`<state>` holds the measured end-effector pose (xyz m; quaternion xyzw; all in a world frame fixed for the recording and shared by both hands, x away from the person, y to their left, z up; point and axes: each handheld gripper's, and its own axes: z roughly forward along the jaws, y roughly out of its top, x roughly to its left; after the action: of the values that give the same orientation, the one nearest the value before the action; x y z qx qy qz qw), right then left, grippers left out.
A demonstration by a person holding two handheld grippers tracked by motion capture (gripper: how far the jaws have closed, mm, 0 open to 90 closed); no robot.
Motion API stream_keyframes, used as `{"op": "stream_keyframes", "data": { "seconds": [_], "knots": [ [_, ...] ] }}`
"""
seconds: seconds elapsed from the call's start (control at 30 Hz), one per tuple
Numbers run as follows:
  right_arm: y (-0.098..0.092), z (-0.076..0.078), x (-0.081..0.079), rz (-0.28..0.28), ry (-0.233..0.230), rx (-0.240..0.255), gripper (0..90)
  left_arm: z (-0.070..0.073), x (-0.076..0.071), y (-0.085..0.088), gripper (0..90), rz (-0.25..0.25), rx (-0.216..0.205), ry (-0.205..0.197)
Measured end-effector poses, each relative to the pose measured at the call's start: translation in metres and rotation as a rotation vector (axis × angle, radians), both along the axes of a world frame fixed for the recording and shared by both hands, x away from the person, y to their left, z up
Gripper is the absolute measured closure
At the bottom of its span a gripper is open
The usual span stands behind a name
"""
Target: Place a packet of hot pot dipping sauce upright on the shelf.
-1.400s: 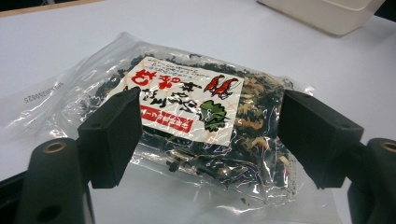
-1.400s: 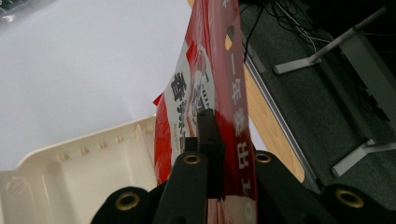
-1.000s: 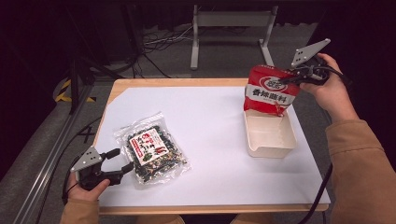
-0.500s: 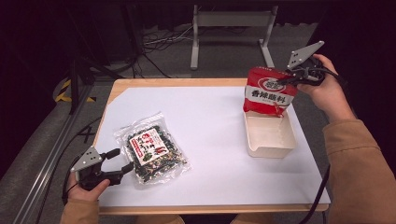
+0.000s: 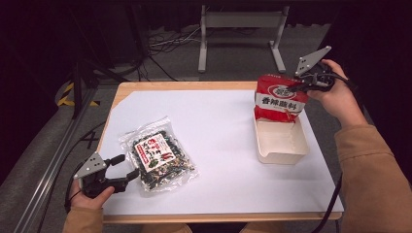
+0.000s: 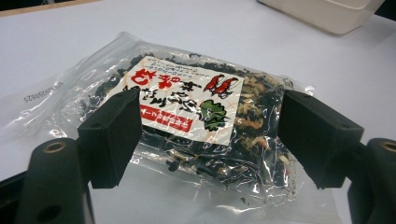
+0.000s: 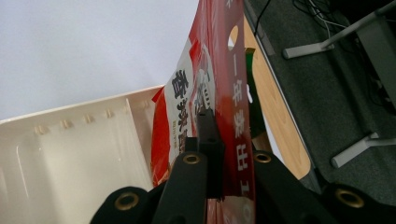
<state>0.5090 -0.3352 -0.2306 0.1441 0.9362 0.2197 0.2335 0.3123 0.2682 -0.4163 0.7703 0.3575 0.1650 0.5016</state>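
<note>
At 2 o'clock on the table (image 5: 218, 121), right tongs (image 5: 297, 85) clamped tight on the top edge of the red snack bag (image 5: 279, 99), which hangs upright, long axis vertical, lower end dipping into the far end of the white tray (image 5: 282, 148) directly below. Lowering looks like the move in hand, right hand nearest. At 8 o'clock, left tongs (image 5: 127, 167) rest wide open, empty, the seaweed packet (image 5: 158, 158) flat just beyond them toward 2 o'clock, untouched.

Bright overhead-lit table (image 5: 218, 121), dark surroundings, glare on clear packet (image 6: 187, 135), soft focus
</note>
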Motion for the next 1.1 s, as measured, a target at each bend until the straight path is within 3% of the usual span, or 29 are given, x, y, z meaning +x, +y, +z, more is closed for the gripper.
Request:
{"op": "stream_keyframes", "data": {
  "seconds": [0.83, 1.1],
  "knots": [
    [0.002, -0.032, 0.013, -0.107, 0.123, 0.065, 88.9, 0.0, 0.0, 0.0, 22.8, 0.003, -0.005, 0.0],
    [0.0, -0.028, 0.011, -0.131, 0.086, 0.113, 83.7, 0.0, 0.001, 0.0, 22.8, 0.001, -0.002, -0.001]
  ]
}}
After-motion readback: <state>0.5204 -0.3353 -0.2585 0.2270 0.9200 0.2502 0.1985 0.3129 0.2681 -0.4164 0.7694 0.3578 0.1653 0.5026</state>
